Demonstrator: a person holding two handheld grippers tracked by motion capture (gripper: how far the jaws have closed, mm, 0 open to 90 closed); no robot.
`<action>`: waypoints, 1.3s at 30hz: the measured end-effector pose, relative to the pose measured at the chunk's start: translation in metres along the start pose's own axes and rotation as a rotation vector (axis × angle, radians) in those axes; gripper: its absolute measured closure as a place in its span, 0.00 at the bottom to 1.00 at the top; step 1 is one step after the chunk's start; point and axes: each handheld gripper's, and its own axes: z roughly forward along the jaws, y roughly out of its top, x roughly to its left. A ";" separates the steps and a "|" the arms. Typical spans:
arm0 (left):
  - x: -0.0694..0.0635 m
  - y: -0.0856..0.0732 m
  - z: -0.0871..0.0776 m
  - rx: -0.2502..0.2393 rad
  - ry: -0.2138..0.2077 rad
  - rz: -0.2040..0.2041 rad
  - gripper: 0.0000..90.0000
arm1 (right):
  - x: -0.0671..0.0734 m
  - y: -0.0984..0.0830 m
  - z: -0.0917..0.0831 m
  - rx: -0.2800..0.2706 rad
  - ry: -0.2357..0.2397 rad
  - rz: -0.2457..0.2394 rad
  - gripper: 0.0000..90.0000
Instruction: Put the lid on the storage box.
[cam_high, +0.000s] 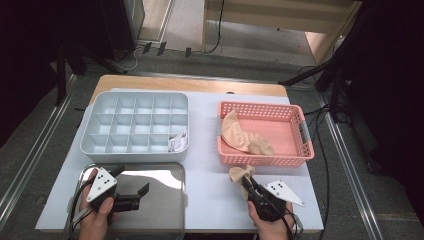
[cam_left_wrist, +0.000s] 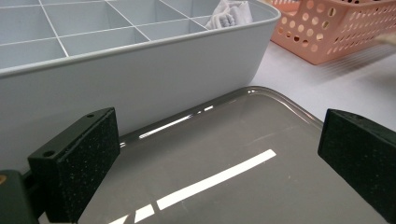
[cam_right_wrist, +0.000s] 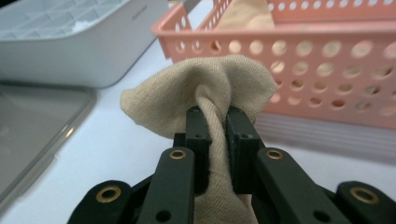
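I see a pale grey plastic divider box (cam_high: 135, 127) at the left of the tabletop (cam_high: 210, 150), its grid of small square compartments bare except for the near right corner one, which holds a crumpled white cloth (cam_high: 178, 142). To its right stands a pink perforated basket (cam_high: 265, 132) with a soft heap of beige fabric pieces (cam_high: 240, 135) lying against its left and near walls. In front of the divider box lies a shiny metal tray (cam_high: 150, 192) with rounded corners, reflecting the ceiling lights.

My right gripper (cam_high: 248, 183) is clamped narrowly on a beige cloth (cam_high: 241, 174): in the right gripper view the knit fabric (cam_right_wrist: 205, 93) bunches into a puffed fold above the pads and hangs down between them. That cloth sits just outside the basket's near wall, over the white tabletop between tray and basket.

My left gripper (cam_high: 145, 189) hovers over the tray with its jaws spread wide and nothing between the rough black pads (cam_left_wrist: 86, 163).
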 end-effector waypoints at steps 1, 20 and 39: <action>0.000 0.000 0.000 0.001 0.000 0.002 0.00 | 0.001 -0.002 0.002 0.006 -0.003 -0.005 0.91; -0.001 0.000 0.000 0.002 -0.004 0.003 0.00 | 0.007 -0.018 0.011 0.062 0.000 -0.018 0.84; -0.001 0.000 0.001 0.001 0.002 -0.003 0.00 | 0.006 -0.003 -0.001 0.037 0.005 -0.037 0.43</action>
